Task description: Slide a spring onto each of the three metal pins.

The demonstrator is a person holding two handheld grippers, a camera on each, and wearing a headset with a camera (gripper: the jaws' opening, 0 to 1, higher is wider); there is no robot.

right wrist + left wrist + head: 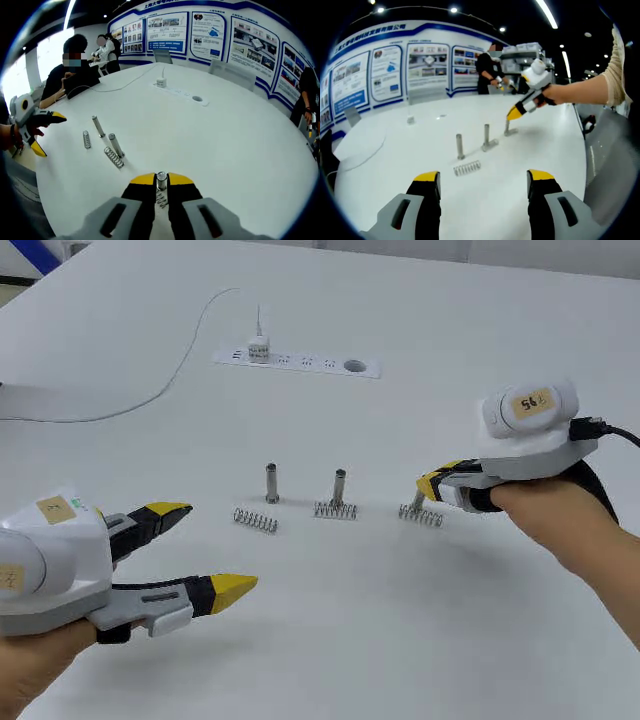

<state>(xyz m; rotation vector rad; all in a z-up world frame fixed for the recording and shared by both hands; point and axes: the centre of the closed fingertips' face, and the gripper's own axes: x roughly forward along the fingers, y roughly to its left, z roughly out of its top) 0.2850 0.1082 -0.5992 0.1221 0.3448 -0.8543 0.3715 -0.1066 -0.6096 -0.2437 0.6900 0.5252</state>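
Note:
Three upright metal pins stand in a row on the white table: left pin point(271, 483), middle pin point(339, 487), right pin point(417, 503). A loose spring lies in front of each: point(255, 520), point(335, 510), point(421, 515). My right gripper point(426, 487) reaches in from the right. In the right gripper view point(161, 181) its yellow tips are shut on the top of the right pin point(161, 179), with a spring point(161, 200) just below. My left gripper point(205, 550) hovers open at the lower left, well short of the pins point(460, 146), with nothing between its jaws point(483, 176).
A white power strip point(297, 362) with a plug and a thin cable point(180, 370) lies behind the pins. Other people point(75, 65) sit and stand at the far side of the table. Wall posters point(380, 70) line the room.

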